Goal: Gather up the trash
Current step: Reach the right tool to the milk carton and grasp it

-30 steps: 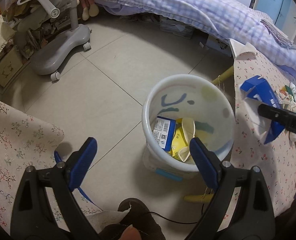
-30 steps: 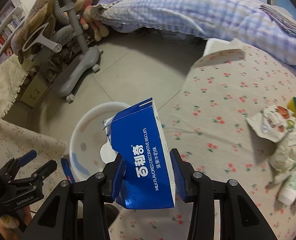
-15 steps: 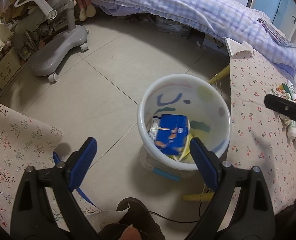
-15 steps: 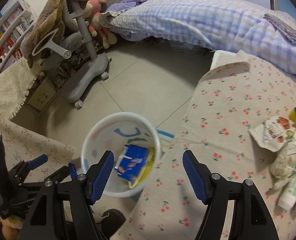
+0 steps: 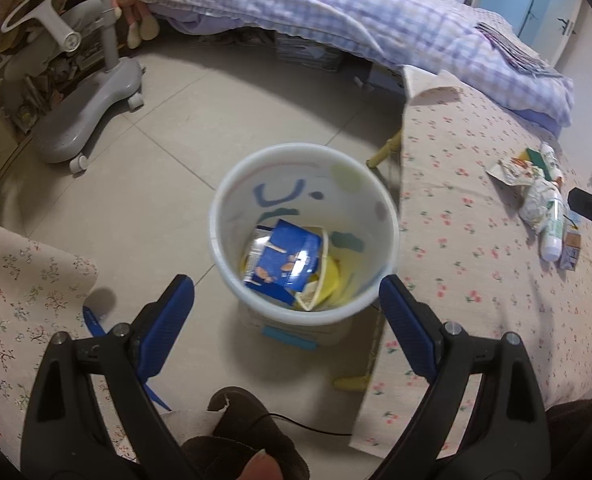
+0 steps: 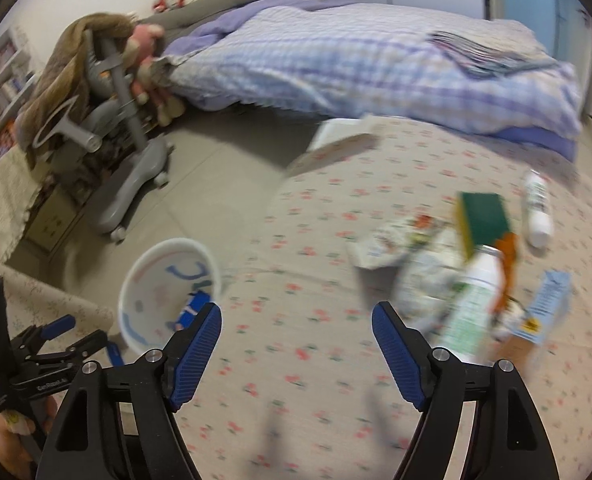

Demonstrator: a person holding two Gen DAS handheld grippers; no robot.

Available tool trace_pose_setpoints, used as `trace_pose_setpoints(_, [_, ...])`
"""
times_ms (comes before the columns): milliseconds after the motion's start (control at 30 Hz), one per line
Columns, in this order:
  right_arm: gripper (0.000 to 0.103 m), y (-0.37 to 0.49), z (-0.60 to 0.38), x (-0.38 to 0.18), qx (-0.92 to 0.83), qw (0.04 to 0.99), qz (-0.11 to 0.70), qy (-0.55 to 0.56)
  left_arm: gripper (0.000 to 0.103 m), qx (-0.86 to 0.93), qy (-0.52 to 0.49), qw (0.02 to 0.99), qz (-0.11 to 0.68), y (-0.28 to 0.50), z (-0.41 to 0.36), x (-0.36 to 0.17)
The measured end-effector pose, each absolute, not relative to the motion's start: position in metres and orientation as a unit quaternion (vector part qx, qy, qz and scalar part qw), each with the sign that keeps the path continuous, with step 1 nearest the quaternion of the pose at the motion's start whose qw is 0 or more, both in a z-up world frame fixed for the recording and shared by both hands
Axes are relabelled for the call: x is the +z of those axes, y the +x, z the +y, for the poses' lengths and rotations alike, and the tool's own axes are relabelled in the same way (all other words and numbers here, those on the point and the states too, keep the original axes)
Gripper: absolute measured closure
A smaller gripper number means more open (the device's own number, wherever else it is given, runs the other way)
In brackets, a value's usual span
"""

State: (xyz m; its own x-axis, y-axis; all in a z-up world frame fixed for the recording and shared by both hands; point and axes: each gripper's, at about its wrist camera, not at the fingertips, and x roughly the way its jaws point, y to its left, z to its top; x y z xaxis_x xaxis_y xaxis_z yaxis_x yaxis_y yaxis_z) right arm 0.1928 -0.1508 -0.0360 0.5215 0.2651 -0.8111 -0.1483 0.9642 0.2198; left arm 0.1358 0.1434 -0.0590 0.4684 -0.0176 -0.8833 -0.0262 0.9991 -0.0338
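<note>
A white bin point(image 5: 231, 200) stands on the floor beside the floral-cloth table point(image 5: 456, 280). Inside it a blue biscuit box point(image 5: 283, 260) lies on yellow wrappers. My left gripper point(image 5: 285, 284) hangs open above the bin's near rim, holding nothing. My right gripper point(image 6: 296, 310) is over the table point(image 6: 316, 360), its jaws opening with nothing between them. To its right lie crumpled wrappers point(image 6: 408, 264), a white bottle point(image 6: 476, 308), a green sponge point(image 6: 484, 220), a small tube point(image 6: 536, 208) and a light-blue carton point(image 6: 544, 308). The bin point(image 6: 135, 292) shows at its lower left.
A grey chair base point(image 5: 91, 120) sits on the tiled floor at far left. A bed with a checked quilt point(image 5: 336, 12) runs along the back. Another floral cloth point(image 5: 15, 280) covers a surface at the left. A dark shoe point(image 5: 235, 420) is just below the bin.
The right gripper let go of the blue box, which dropped into the bin. It then swung right over the table, jaws widening. The left gripper shifted slightly by the bin.
</note>
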Motion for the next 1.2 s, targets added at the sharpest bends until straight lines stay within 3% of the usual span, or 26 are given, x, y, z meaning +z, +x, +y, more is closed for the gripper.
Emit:
trace_pose_setpoints(567, [0.021,0.193,-0.327,-0.07,-0.067,0.841,0.517,0.147,0.01,-0.047,0.008,0.851,0.523,0.149,0.063,-0.052])
trace_pose_setpoints(933, [0.021,0.208,-0.338,-0.116,-0.032,0.783,0.584,0.212,0.01,-0.071,0.024,0.843,0.532,0.157,0.021,-0.054])
trace_pose_setpoints(1033, [0.037,0.208,-0.341,-0.126,-0.032,0.767,0.596,0.235,0.01,-0.081,0.027,0.842,0.533,0.157,0.008,-0.053])
trace_pose_setpoints(1200, [0.043,0.203,-0.353,-0.12,-0.042,0.773,0.588,0.236,0.01,-0.105,0.032,0.837,0.537,0.159,-0.021,-0.054])
